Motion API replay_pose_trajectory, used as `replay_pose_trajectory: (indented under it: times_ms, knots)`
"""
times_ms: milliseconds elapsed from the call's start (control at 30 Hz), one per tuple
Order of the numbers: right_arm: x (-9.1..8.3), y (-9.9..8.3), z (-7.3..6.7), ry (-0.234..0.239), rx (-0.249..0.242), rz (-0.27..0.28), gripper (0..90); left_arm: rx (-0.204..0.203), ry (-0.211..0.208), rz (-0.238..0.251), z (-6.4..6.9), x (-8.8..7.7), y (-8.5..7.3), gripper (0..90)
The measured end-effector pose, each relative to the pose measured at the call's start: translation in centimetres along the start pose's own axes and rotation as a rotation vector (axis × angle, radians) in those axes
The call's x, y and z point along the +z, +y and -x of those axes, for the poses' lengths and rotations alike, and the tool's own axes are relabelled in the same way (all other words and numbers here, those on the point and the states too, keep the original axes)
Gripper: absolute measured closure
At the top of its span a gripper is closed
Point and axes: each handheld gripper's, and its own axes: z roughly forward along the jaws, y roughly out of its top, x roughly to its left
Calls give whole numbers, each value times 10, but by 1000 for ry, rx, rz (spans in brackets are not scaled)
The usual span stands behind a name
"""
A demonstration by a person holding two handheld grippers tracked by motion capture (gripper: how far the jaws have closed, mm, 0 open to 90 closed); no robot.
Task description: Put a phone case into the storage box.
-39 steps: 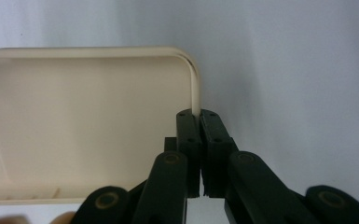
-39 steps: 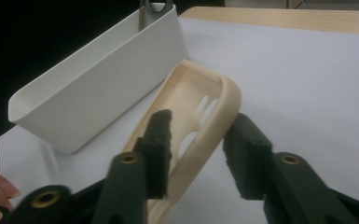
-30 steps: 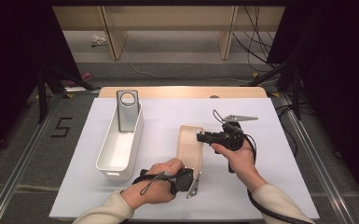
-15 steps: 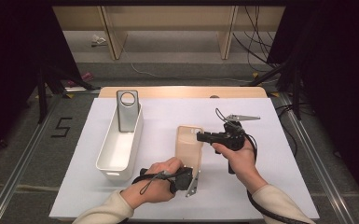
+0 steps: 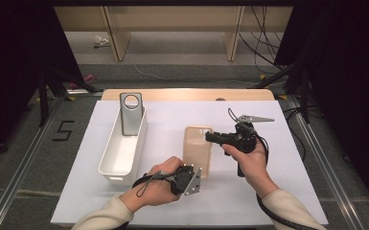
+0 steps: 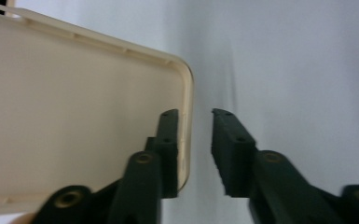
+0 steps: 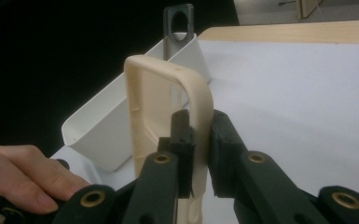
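right tool (image 7: 199, 140): pinching the beige phone case (image 5: 197, 149) by its side rim | left tool (image 6: 195, 144): jaws just spreading, case edge between them, unpressed | case: on white counter (image 5: 172, 120); right of white bin (image 5: 120, 158)

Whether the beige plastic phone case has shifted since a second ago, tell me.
No. The beige plastic phone case lies as before, same gap from the white plastic bin, right gripper shut on its edge.
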Motion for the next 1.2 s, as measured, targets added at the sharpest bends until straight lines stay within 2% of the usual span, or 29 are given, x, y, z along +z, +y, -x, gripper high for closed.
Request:
replay_pose_trajectory:
  times_ms: [33, 67, 100, 133, 167, 200, 233, 333, 600, 733, 833, 900, 1033, 1200]
  knots:
    - [0, 0, 0, 0, 0, 0, 822, 0, 0, 0, 0, 0, 0, 658]
    - [-3, 1, 0, -16, -22, 4, 822, -12, 2, 26, -1, -2, -1, 605]
    - [-3, 1, 0, -16, -22, 4, 822, -21, 2, 43, -2, -4, -2, 605]
    - [-5, 1, 1, -18, -22, 11, 821, -75, -9, 96, -2, -6, -5, 504]
    - [-5, 1, 1, -18, -22, 11, 821, -75, -9, 96, -2, -6, -5, 473]
    - [-6, 1, 3, -21, -18, 16, 820, -93, -4, 121, -3, -8, -6, 415]
    - [-6, 1, 3, -21, -18, 16, 820, -118, 5, 139, -2, -8, -7, 415]
    - [-8, 1, 5, -25, -24, 18, 819, -213, 18, 196, 0, -12, -13, 270]
    - [-10, -1, 5, -21, -32, 24, 818, -396, 70, 264, -6, -20, -31, 256]
    - [-11, -1, 6, -25, -35, 27, 817, -476, 122, 311, -11, -24, -36, 282]
    - [-12, -1, 5, -27, -37, 27, 817, -509, 168, 317, -14, -26, -38, 304]
    - [-12, -2, 5, -27, -43, 27, 817, -532, 182, 321, -16, -27, -39, 313]
    - [-12, -3, 4, -28, -45, 27, 816, -579, 195, 336, -19, -28, -42, 347]
    - [-12, -3, 3, -28, -45, 28, 816, -654, 204, 364, -24, -29, -44, 349]
